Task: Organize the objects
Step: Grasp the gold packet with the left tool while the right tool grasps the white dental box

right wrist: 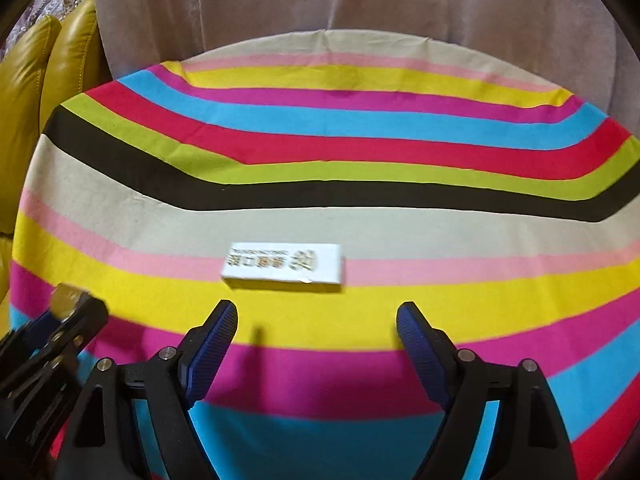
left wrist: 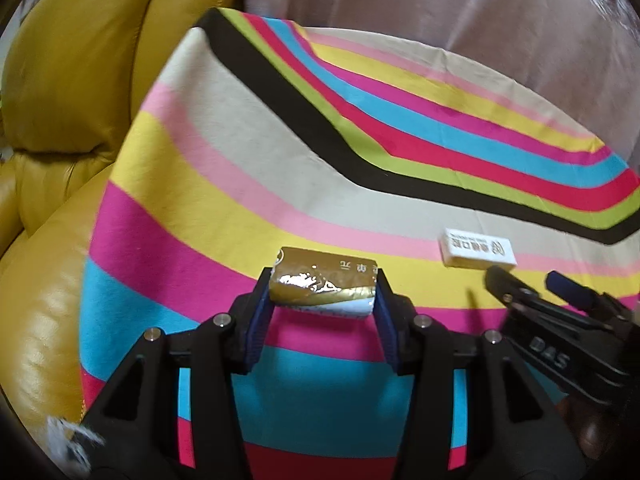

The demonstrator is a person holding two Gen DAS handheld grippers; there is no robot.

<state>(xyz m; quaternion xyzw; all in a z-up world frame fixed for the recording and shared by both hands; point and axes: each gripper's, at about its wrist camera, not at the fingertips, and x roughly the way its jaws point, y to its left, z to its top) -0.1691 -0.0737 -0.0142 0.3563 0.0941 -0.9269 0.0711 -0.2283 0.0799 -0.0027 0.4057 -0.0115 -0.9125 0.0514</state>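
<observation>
My left gripper [left wrist: 324, 286] is shut on a gold foil packet [left wrist: 324, 282] and holds it above the striped cloth [left wrist: 240, 168]. A small white box [right wrist: 284, 266] with printed lettering lies flat on the pink and beige stripes; it also shows in the left wrist view [left wrist: 478, 253] to the right. My right gripper [right wrist: 316, 320] is open and empty, just in front of the white box, not touching it. The right gripper also shows in the left wrist view [left wrist: 532, 284]. The left gripper with the gold packet [right wrist: 68, 300] appears at the left edge of the right wrist view.
The striped cloth [right wrist: 320, 152] covers a table. A yellow leather sofa [left wrist: 72, 120] stands to the left. A pale pink curtain [right wrist: 320, 0] hangs behind the table's far edge.
</observation>
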